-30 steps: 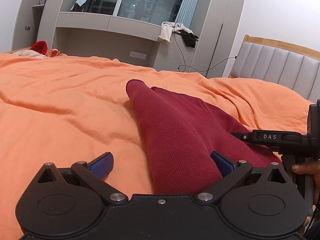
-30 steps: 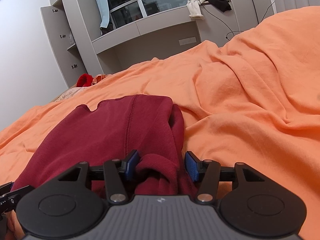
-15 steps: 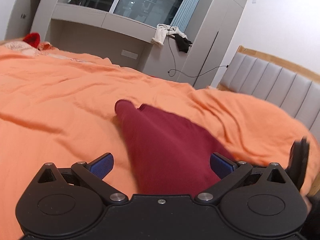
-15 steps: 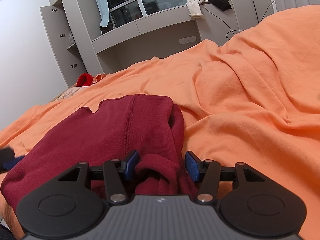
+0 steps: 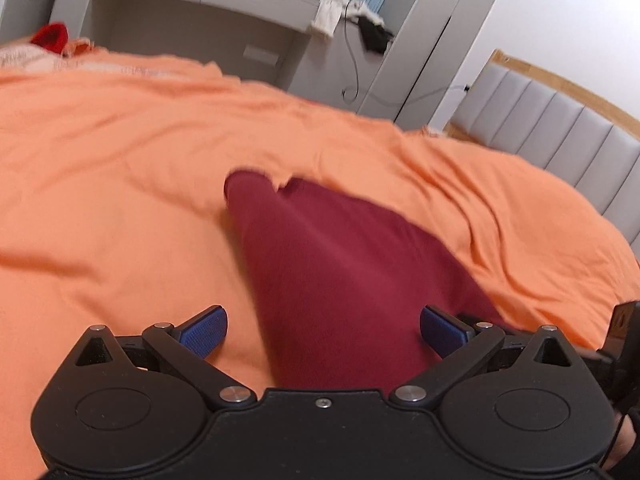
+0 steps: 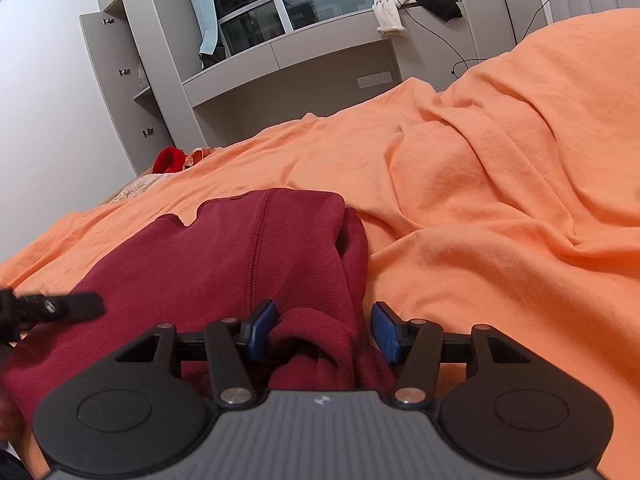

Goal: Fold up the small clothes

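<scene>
— Orange bedspread fills your whole surface, rumpled, with a grey padded headboard on one side and grey built-in cabinets under a window.

— And the one dark red garment?

— It lies on the bedspread in front of you. A bunched fold sits between the blue pads of your right gripper; the left pad touches the cloth, but whether you're pinching it, I can't tell. Your left gripper is spread wide, hovering above the garment's long edge, gripping nothing.

— Counts?

— One garment, two grippers. Far off: one small red item at the bed's edge, white and black clothes on the ledge.
</scene>
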{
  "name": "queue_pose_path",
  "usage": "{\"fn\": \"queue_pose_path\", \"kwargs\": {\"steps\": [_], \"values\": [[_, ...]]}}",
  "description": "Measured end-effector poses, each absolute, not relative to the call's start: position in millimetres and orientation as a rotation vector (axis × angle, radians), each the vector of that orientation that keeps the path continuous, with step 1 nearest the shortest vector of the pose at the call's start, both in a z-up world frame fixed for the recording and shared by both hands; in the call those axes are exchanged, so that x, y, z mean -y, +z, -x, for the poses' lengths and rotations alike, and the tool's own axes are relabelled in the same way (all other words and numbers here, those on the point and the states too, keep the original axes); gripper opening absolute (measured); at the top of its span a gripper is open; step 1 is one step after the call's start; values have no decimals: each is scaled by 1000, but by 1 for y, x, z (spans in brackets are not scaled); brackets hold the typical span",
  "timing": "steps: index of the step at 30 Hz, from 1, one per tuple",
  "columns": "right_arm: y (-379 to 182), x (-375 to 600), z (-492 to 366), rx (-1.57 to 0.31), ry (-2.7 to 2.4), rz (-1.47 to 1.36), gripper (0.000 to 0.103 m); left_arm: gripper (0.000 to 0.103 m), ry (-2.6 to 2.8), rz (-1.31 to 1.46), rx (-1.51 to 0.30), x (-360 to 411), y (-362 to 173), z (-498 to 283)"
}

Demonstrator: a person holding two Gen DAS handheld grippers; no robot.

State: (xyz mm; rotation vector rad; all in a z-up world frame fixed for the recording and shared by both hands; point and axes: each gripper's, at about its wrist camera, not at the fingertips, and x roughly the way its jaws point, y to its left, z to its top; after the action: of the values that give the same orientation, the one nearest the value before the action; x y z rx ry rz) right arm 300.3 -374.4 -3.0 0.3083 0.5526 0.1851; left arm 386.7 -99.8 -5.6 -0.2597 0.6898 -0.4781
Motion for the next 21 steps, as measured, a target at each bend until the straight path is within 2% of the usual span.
{"fn": "queue_pose_path", "kwargs": {"steps": [4, 21], "values": [[-3, 374, -300, -552, 185, -309, 59, 103, -490, 262, -668, 99, -21, -387], [-4, 373, -301, -554, 183, -303, 60, 103, -497, 267, -656, 97, -25, -385]]}}
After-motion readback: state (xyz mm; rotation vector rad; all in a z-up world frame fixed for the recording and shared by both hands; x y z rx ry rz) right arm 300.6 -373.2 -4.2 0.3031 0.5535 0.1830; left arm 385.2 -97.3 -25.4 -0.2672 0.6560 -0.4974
